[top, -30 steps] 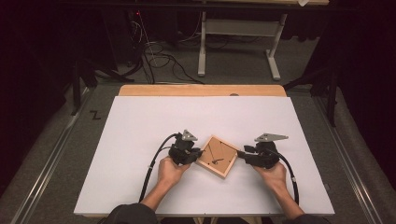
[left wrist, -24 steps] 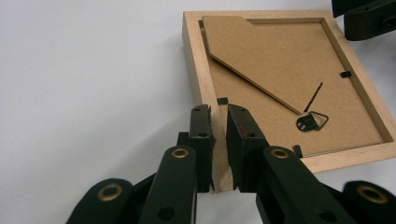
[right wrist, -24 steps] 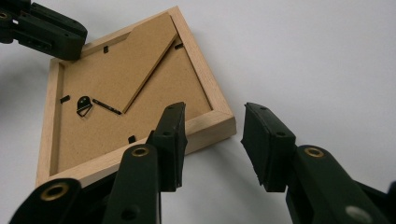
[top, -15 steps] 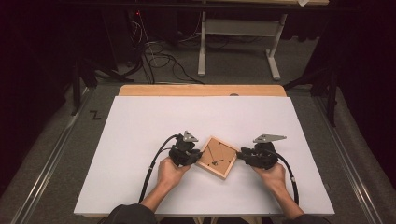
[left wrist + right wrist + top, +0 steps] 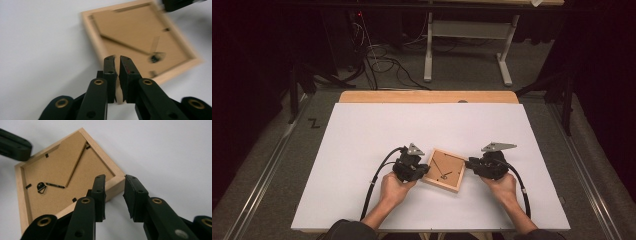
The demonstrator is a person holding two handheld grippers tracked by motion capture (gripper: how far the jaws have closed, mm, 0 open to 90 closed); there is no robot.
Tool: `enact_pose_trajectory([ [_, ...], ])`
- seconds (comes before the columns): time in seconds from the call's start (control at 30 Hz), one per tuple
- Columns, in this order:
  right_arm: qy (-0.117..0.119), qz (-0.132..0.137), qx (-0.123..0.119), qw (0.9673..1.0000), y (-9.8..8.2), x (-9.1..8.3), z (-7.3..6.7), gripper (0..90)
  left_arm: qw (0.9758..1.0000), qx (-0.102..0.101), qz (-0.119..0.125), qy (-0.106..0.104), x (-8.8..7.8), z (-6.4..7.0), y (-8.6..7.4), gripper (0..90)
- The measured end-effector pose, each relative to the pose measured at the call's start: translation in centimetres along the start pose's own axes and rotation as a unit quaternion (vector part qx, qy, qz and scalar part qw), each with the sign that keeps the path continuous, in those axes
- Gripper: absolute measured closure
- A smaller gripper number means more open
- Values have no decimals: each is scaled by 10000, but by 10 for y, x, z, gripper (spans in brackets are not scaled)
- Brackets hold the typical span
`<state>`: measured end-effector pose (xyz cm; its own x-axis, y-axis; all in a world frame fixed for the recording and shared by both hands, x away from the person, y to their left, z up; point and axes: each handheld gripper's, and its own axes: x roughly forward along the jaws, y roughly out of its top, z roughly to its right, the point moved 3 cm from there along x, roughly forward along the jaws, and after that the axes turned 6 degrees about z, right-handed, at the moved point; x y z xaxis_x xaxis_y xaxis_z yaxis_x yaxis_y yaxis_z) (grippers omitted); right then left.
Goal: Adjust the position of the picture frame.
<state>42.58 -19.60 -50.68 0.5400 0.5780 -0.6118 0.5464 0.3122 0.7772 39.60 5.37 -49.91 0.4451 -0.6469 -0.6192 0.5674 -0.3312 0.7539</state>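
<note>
With both sets of fingers pinching opposite corners of the frame (image 5: 443, 170), at nine and three o'clock, uneven lifting could twist it loose.

frame (image 5: 443, 170) | wooden, square, back side up (stand flap visible) | flat, turned cornerwise, near table edge

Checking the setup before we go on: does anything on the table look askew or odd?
The frame lies face down, brown backing and hanger up, turned cornerwise to the table edges. The left gripper and right gripper each clamp a corner. Nothing looks damaged.
</note>
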Motion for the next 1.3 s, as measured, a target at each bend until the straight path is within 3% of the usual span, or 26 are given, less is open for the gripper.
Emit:
enact_pose_trajectory([
  [0.1,-62,-134,-85,9999,-2,5,-1,720,9994,313,-92,106,4,10,0,831],
  [0.2,-80,-170,-64,9998,-2,6,-1,712,9991,361,16,225,3,11,1,819],
  [0.37,-75,-176,-57,9998,-3,6,-1,711,9980,334,17,544,0,4,2,752],
  [0.4,-67,-159,-59,9998,-3,6,-2,711,9974,266,-2,665,0,0,1,703],
  [0.53,-69,-155,-46,9998,-2,5,-2,705,9970,165,-99,748,4,-6,-2,652],
  [0.63,-54,-161,-29,9999,-2,5,-2,704,9980,89,-151,602,7,-5,-2,655],
  [0.73,-39,-161,-6,9999,-2,5,-2,704,9977,152,-165,636,8,-3,-2,668],
  [0.83,-59,-172,-7,9998,-1,5,-1,705,9985,28,-175,509,6,-3,-4,714],
  [1.17,-164,-161,-82,9997,0,5,2,693,9993,59,-171,334,3,8,-9,716],
  [1.3,-282,-180,-180,9993,1,3,1,640,9995,66,-109,278,3,8,-10,713],
])
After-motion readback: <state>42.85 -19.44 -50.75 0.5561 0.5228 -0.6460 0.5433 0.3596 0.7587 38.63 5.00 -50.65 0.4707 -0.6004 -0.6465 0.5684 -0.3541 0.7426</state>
